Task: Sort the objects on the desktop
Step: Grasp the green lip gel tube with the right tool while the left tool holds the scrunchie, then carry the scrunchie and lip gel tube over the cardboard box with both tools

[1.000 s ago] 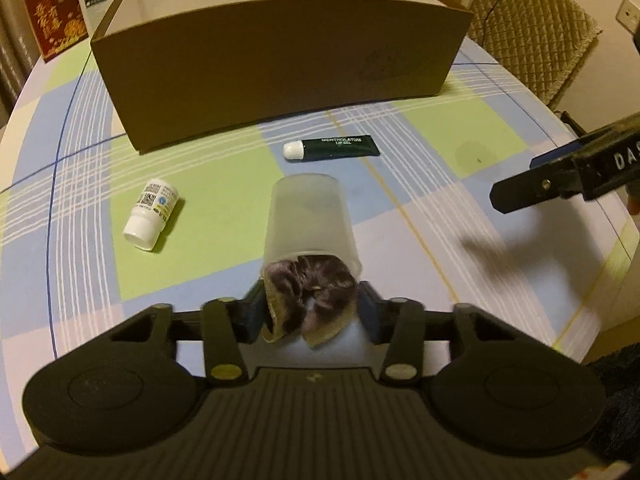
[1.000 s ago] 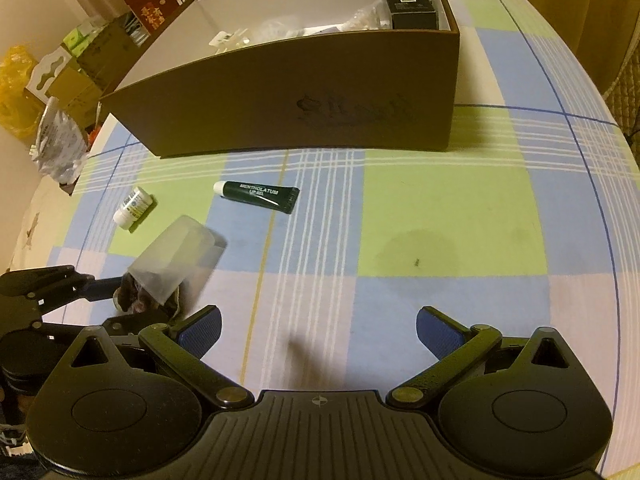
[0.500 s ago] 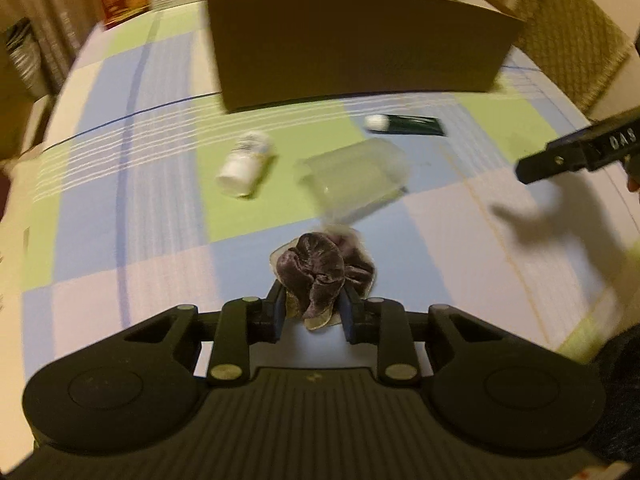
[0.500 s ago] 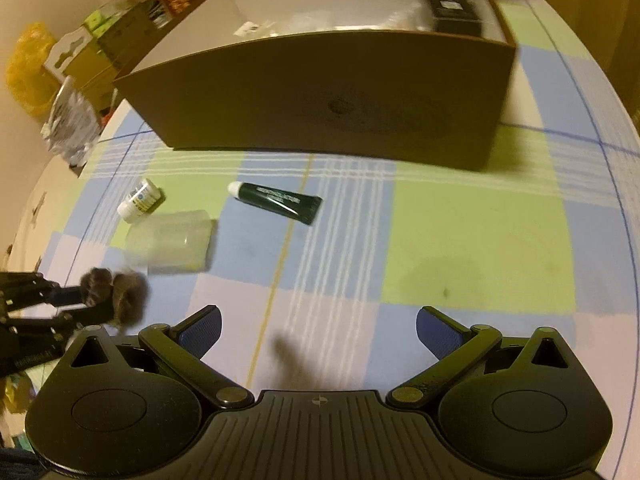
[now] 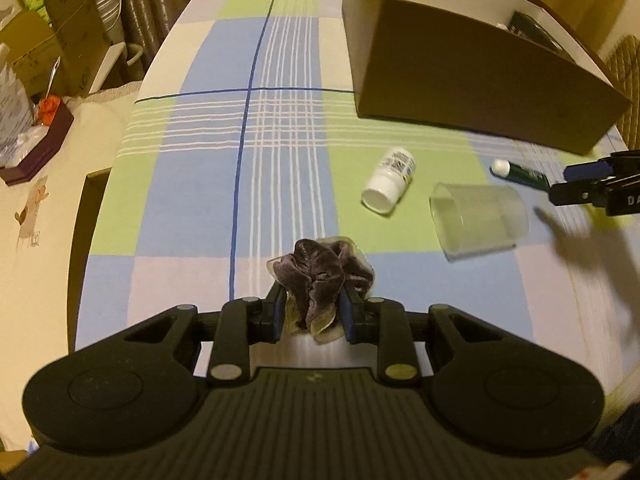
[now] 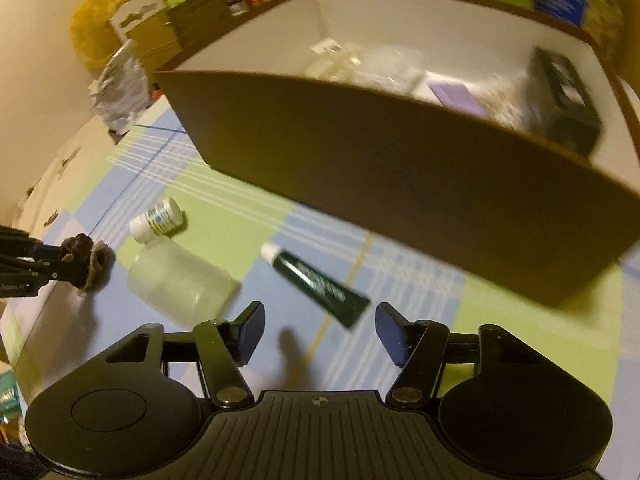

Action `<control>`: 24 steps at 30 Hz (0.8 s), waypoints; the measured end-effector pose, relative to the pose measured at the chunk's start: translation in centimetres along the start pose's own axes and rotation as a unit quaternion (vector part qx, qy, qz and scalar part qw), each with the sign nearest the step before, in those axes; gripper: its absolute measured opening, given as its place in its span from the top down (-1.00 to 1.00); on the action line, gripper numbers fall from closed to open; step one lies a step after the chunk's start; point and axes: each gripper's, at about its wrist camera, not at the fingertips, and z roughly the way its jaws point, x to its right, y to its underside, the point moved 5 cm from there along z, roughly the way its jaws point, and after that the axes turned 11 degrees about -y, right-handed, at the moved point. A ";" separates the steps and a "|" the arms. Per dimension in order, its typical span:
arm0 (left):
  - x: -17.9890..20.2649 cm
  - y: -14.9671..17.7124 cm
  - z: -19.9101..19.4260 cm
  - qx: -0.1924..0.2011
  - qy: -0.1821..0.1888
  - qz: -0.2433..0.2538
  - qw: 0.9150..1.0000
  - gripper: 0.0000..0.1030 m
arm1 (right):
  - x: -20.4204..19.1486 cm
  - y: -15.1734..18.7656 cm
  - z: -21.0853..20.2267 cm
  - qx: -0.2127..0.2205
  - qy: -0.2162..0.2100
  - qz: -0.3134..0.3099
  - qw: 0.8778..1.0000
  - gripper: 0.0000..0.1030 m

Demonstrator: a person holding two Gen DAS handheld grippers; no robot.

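The left gripper (image 5: 311, 312) is clamped on a purple scrunchie (image 5: 324, 276), near the tipped plastic cup (image 5: 478, 220). The right gripper (image 6: 320, 330), jaws closing on nothing, hangs beside this cup, over the green tube (image 6: 320, 282).

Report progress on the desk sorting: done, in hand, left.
Done: several items, among them a black box, already lie in the cardboard box. In hand: the left gripper is shut on the purple scrunchie; the right gripper, empty, is closing near the green tube. Left on the tablecloth: tube, white bottle, tipped plastic cup.
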 end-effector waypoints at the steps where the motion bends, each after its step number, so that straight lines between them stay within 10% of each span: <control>1: 0.0 -0.1 0.1 -0.001 0.001 -0.003 1.000 0.55 | -0.1 -0.4 0.3 0.002 0.001 -0.011 1.000 -0.15; 11: 0.3 -0.6 0.8 -0.009 0.002 -0.011 1.000 0.47 | -0.6 -1.9 4.2 -0.020 -0.004 -0.073 0.997 -0.15; 16: 0.3 -0.6 1.0 -0.011 0.001 -0.014 1.000 0.42 | -1.1 -1.7 4.9 -0.021 0.010 -0.108 0.994 0.26; 18: 0.3 -0.6 1.1 -0.011 0.001 -0.014 1.000 0.41 | -1.0 -1.7 4.8 -0.016 0.014 -0.105 0.994 0.74; 24: 0.4 -0.7 1.1 -0.009 0.000 -0.013 1.000 0.41 | -0.8 -0.5 3.9 -0.012 0.029 -0.083 0.996 0.74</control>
